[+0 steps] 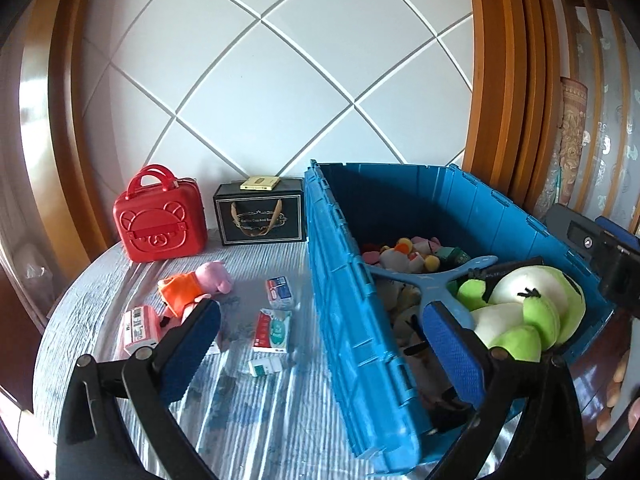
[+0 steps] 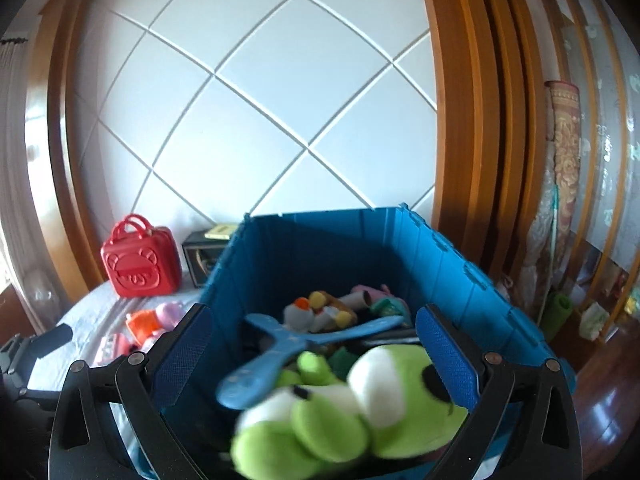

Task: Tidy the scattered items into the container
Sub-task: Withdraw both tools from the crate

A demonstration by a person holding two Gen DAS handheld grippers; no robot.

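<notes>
The blue crate [image 1: 360, 280] [image 2: 320, 248] stands open on the right of the table, holding several small toys. A green frog plush [image 1: 532, 312] [image 2: 352, 412] lies on top at its near corner, and a blue boomerang [image 1: 432, 280] [image 2: 288, 344] rests across the pile. My right gripper [image 2: 314, 320] is open above the crate, the blurred frog below its jaws and untouched by the pads. My left gripper [image 1: 320, 316] is open and empty, straddling the crate's left wall. On the cloth lie a pink pig plush [image 1: 196, 284], a pink box [image 1: 138, 328] and three small cartons [image 1: 272, 330].
A red bear-face case [image 1: 160, 220] and a black gift box [image 1: 260, 220] with a yellow tin [image 1: 260, 183] on top stand at the back of the round table [image 1: 260, 420]. Behind them is a white quilted wall panel. A person's fingers [image 1: 616, 392] show at the right edge.
</notes>
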